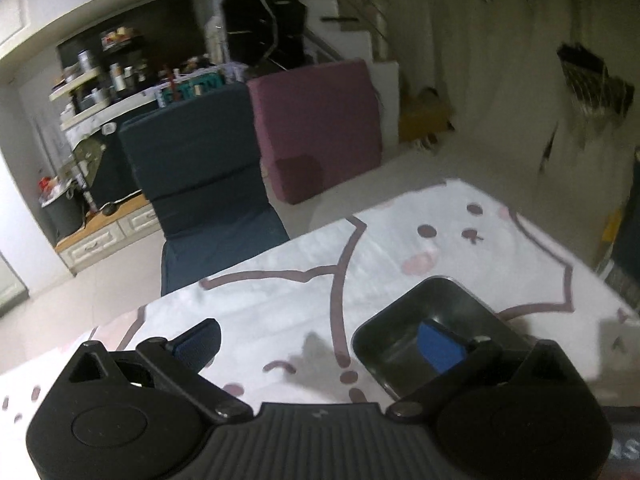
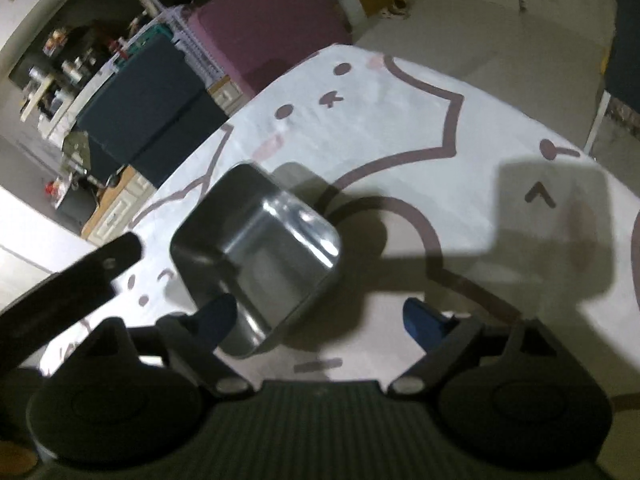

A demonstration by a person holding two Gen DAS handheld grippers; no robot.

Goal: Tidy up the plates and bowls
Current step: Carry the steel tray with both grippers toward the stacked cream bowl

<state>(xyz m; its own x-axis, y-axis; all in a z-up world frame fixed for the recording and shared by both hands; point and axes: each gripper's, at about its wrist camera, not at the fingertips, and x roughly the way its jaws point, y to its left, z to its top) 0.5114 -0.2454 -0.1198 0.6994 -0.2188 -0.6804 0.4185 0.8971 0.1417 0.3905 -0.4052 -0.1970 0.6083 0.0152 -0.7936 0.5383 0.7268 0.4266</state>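
Observation:
A dark square metal bowl (image 1: 432,320) sits on the white cartoon-print tablecloth (image 1: 280,304). In the left wrist view my left gripper (image 1: 320,346) is open; its right blue pad (image 1: 438,344) is inside the bowl and its left pad (image 1: 200,340) is over the cloth. In the right wrist view the same bowl (image 2: 260,256) lies ahead left. My right gripper (image 2: 320,320) is open, its left pad (image 2: 218,316) at the bowl's near rim and its right pad (image 2: 420,322) over the cloth. The left gripper's finger (image 2: 104,264) shows at left.
The tablecloth (image 2: 400,128) covers the table, whose far edge (image 1: 400,200) drops to the floor. Beyond stand a dark blue chair (image 1: 200,168), a maroon cushion block (image 1: 320,128) and cluttered shelves (image 1: 100,80).

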